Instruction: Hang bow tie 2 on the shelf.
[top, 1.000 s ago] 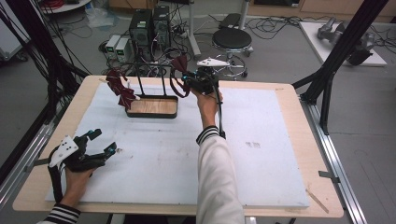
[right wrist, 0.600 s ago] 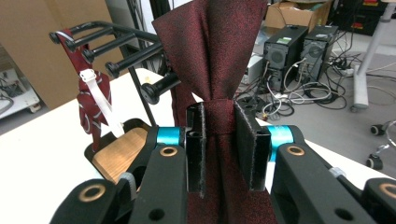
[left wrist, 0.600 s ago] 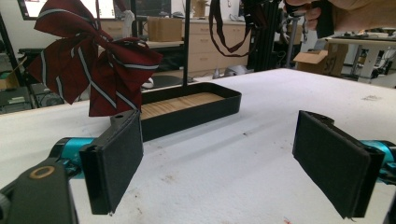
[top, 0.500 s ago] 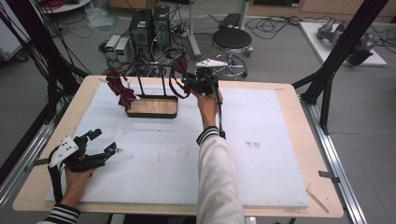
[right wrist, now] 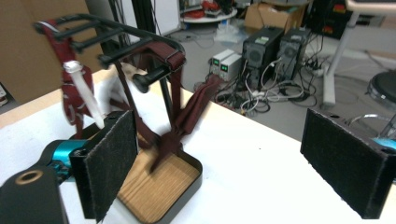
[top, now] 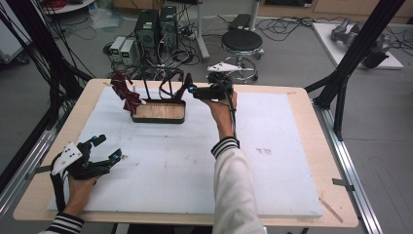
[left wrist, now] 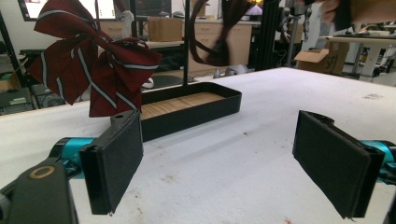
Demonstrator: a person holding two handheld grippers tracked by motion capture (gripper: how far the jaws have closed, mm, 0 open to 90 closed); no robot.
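Right gripper (top: 192, 90) raised at the far side of the table (top: 292, 95), just beside the stand (top: 146, 90) and level with its black top bars (right wrist: 116, 35); jaws spread wide, nothing between them. Aimed at the dark maroon tie (top: 178, 87), draped over a bar on the near end of the stand and hanging down to the wooden-floored tray (top: 158, 118), lower end trailing onto the wood. Judged to be either a release or an approach for a grasp, no telling which; wide opening well suited to both, leaving room round the loose cloth without snagging it. Held high rather than low, likely to meet the tie near its loop over the bar, where a lift would free it cleanly. Striped red bow tie (top: 125, 95) on the opposite end of the stand, clear of both grippers, hung apart from the maroon one, probably so as to keep the two from tangling. Left gripper (top: 109, 146) parked low on the white mat (top: 272, 185) near the front left corner, well apart from the stand, jaws likewise wide and empty; pointed towards the tray, ready to steady it if the light stand should tip under a pull. Tray flat on the mat, stand upright.
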